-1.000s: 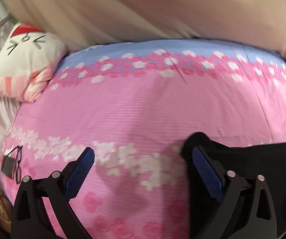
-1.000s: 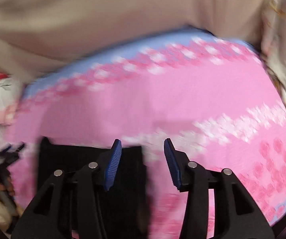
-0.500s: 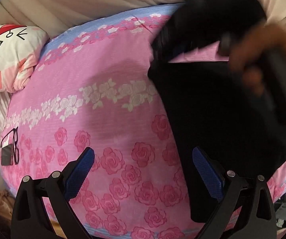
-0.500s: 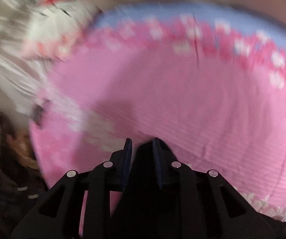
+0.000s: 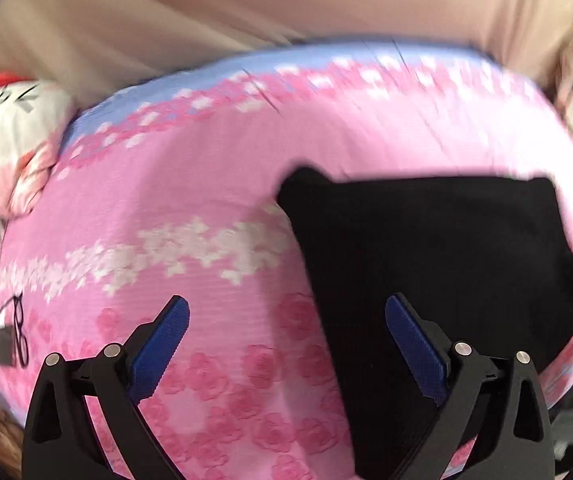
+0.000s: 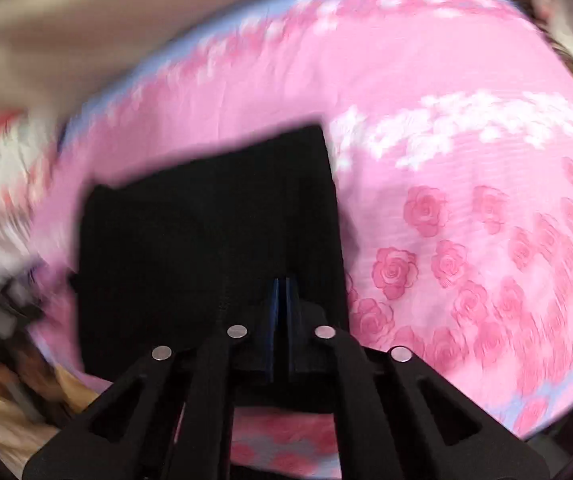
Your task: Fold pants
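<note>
Pinching pants (image 6: 206, 240), right gripper (image 6: 284, 284) closing

We see the black pants (image 5: 438, 248) lying flat on the pink floral bedspread (image 5: 206, 184). Folded into a rough rectangle, they sit near its front edge.

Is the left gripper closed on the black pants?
No: the left gripper stands wide open above the pink floral bedspread, gripping no part of the black pants.
</note>
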Demonstrator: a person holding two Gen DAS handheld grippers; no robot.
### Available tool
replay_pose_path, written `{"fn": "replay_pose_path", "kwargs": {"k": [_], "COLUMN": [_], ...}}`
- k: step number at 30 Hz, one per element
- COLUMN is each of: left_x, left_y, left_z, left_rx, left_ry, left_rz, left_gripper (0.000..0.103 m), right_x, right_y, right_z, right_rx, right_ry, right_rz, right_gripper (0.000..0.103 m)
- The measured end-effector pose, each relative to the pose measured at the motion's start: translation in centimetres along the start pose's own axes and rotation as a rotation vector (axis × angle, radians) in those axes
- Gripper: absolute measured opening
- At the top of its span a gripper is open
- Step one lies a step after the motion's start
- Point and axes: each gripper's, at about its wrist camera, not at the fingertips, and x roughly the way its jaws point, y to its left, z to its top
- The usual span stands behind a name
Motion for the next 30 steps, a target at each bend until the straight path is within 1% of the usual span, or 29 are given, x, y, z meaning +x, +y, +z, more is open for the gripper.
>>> {"fn": "replay_pose_path", "kwargs": {"k": [1,2,3,4,5,6,7,8,9,10,11,12,13,14,15,16,17,18,20,21,22,24,25,26,28,29,30], "left_x": [0.4,0.5,0.3,0.0,-0.1,-0.3,-0.7,-1.1,-1.6,-2.1,-2.0,-1.6,-0.6,0.0,0.8,0.9,0.6,0.5,0.3,0.3,0.4,0.4,0.4,0.4,0.4,0.5,0.6], "left_y": [-0.6,-1.2,-1.4,-1.7,-1.9,-2.2,-2.6,-3.0,-3.3,-3.8,-4.2,-4.8,-5.6,-6.1,-6.6,-6.7,-6.7,-6.7,-6.8,-6.9,-6.9,-6.8,-6.8,-6.7,-6.6,-6.4,-6.3], "left_z": [0.0,0.0,-0.1,0.0,0.1,0.3,0.5,0.6,0.7,0.7,0.6,0.5,0.3,0.2,0.0,-0.2,-0.2,-0.1,0.1,0.1,0.3,0.4,0.5,0.5,0.6,0.5,0.4], "left_rx": [0.016,0.018,0.015,0.009,0.008,0.008,0.015,0.025,0.031,0.037,0.043,0.055,0.075,0.085,0.096,0.094,0.091,0.091,0.09,0.089,0.083,0.066,0.062,0.057,0.047,0.044,0.04], "left_ry": [0.016,0.016,0.009,-0.003,-0.007,-0.01,-0.015,-0.017,-0.027,-0.043,-0.042,-0.025,0.021,0.046,0.089,0.101,0.097,0.09,0.082,0.085,0.091,0.094,0.092,0.09,0.095,0.1,0.103], "left_rz": [0.026,0.051,0.055,0.053,0.051,0.058,0.073,0.08,0.08,0.075,0.075,0.077,0.075,0.073,0.088,0.094,0.085,0.084,0.103,0.106,0.107,0.099,0.1,0.099,0.094,0.096,0.097], "left_gripper": [0.097,0.096,0.096,0.096,0.096,0.096,0.096,0.096,0.097,0.097,0.097,0.097,0.097,0.097,0.097,0.097,0.097,0.097,0.097,0.097,0.097,0.097,0.098,0.098,0.098,0.098,0.098], "right_x": [-0.8,-0.7,0.8,2.6,3.2,2.2,1.0,0.1,-0.8,-0.1,1.2,3.0,2.7,2.0,1.0,0.0,-0.9,-1.8,-1.9,-1.4,-0.2,3.4,6.1,7.4,6.4,4.9,4.0], "right_y": [0.7,1.0,0.6,-0.6,-1.6,-2.4,-2.2,-1.5,-0.8,-0.6,-0.7,-1.8,-2.4,-2.6,-2.4,-1.5,-0.2,1.7,4.5,5.4,6.2,6.4,5.5,4.4,4.4,5.1,5.7], "right_z": [-0.2,-0.5,-1.2,-2.2,-2.7,-2.8,-2.6,-2.5,-2.5,-2.9,-3.5,-4.2,-4.3,-4.0,-3.5,-3.1,-2.7,-1.9,-1.0,-0.6,-0.2,-0.5,-0.7,-1.0,-0.3,0.3,0.7], "right_rx": [-0.022,-0.048,-0.082,-0.093,-0.07,-0.007,0.016,0.005,-0.032,-0.069,-0.093,-0.097,-0.061,-0.017,0.006,-0.017,-0.063,-0.136,-0.221,-0.25,-0.286,-0.303,-0.285,-0.266,-0.231,-0.243,-0.254], "right_ry": [-0.04,-0.038,0.017,0.072,0.081,0.051,0.034,0.002,-0.032,-0.009,0.041,0.099,0.083,0.074,0.064,0.037,0.007,-0.016,-0.022,-0.024,-0.011,0.063,0.136,0.178,0.15,0.101,0.065], "right_rz": [0.059,0.078,0.037,-0.009,0.008,0.044,0.05,0.066,0.108,0.115,0.074,0.041,0.073,0.092,0.089,0.086,0.094,0.122,0.181,0.185,0.167,0.103,0.05,0.028,0.052,0.06,0.086], "right_gripper": [0.006,0.005,0.004,0.0,0.0,0.001,0.007,0.007,0.007,0.007,0.003,0.002,0.003,0.005,0.009,0.01,0.01,0.01,0.009,0.009,0.009,0.011,0.008,0.008,0.013,0.012,0.012]}}
